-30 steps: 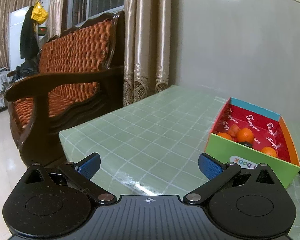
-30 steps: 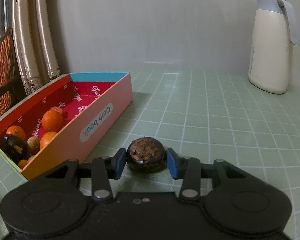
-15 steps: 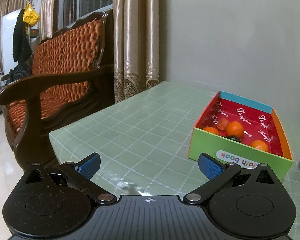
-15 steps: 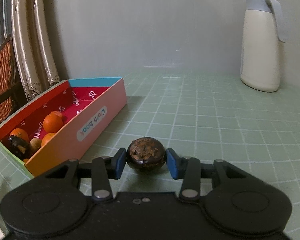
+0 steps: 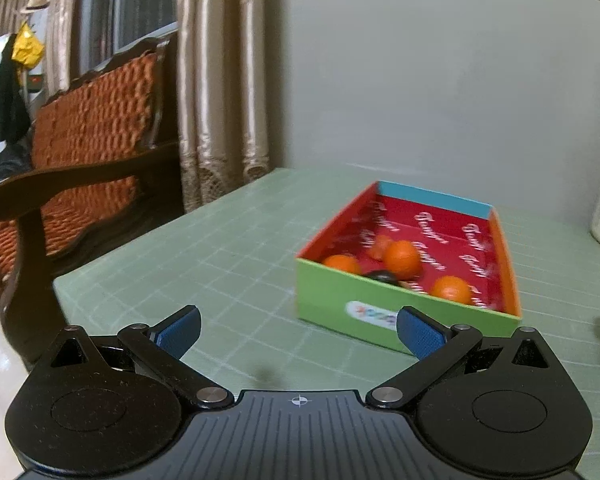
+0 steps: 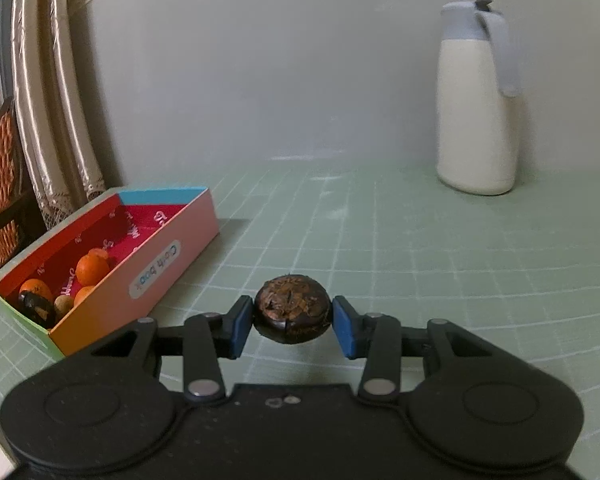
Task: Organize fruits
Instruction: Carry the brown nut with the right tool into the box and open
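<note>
While the right claw [image 6: 293,320] pinches a dark, round fruit [image 6: 291,307] between its blue pads [image 6: 242,322], the fruit hangs clear of the green checked counter [image 6: 440,248], casting a shadow just beneath. The fruit looks small, light and hard-shelled, with a flaky, crusted top and a glossy lower half that could prove slick; the sensible hold is across its widest girth, as the pads now have it, with modest pressure so the shell neither cracks nor squirts forward. To the left of this claw and a little ahead sits the colourful cardboard box [image 6: 168,256], already holding several small oranges [image 6: 92,270] and another dark fruit [image 6: 36,306]. A cream thermos jug [image 6: 478,104] stands well ahead to the right by the wall.

The left claw [image 5: 298,332] is spread wide and carries nothing; the box lies just ahead of its right finger, with a wooden armchair [image 5: 72,160] off to its left beyond the counter's edge.

Compared with a second ago, the fruit has risen off the counter, the grip unchanged. The right claw's view has tipped up and swung rightward, so the box sits lower and further left of it. The left claw has turned toward the box, which now lies nearer its centre line and appears blurred by motion.
</note>
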The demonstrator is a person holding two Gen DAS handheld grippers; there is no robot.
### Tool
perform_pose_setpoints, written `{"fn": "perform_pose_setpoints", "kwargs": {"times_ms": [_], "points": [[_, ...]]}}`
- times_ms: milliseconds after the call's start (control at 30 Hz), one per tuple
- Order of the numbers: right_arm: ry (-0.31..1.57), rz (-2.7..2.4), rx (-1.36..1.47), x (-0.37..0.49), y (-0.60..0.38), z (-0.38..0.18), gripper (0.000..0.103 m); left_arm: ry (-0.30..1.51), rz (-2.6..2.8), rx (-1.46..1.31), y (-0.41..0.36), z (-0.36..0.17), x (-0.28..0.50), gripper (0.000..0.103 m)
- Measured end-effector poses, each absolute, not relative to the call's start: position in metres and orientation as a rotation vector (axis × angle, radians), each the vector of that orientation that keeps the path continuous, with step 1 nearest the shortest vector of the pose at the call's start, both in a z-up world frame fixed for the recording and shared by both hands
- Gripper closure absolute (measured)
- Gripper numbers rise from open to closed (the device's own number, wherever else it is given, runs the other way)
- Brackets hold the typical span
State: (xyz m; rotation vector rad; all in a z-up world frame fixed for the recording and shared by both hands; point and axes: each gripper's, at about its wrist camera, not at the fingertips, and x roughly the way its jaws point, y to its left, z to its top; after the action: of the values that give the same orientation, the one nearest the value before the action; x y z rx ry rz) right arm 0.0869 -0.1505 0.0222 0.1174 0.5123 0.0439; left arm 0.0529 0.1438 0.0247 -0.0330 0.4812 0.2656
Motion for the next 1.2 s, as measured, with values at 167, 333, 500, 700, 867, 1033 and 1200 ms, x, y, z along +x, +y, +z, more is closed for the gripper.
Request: {"fn": "perform_pose_setpoints", "kwargs": {"times_ms": [167,333,500,700,867,1033,1200], "points": [[0.486,0.019,0.131,0.072,-0.169,0.031,0.061,0.479,0.221,-0.001,0.118,0.026,0.057,0.000],[0.453,0.004,0.123,0.058,-0.179,0.041,0.061,0.470,0.179,0.033,0.092,0.026,0.058,0.000],[0.435,0.023,0.115,0.054,-0.176,0.051,0.061,0.462,0.159,0.025,0.081,0.029,0.054,0.000],[0.434,0.076,0.090,0.058,-0.154,0.057,0.061,0.456,0.161,0.007,0.083,0.031,0.053,0.000],[0.428,0.141,0.050,0.066,-0.122,0.063,0.061,0.450,0.190,-0.005,0.097,0.032,0.050,0.000],[0.428,0.204,0.022,0.073,-0.091,0.066,0.061,0.462,0.264,-0.049,0.125,0.032,0.048,0.000],[0.437,0.257,-0.002,0.080,-0.064,0.067,0.061,0.482,0.328,-0.108,0.156,0.028,0.046,0.000]]}}
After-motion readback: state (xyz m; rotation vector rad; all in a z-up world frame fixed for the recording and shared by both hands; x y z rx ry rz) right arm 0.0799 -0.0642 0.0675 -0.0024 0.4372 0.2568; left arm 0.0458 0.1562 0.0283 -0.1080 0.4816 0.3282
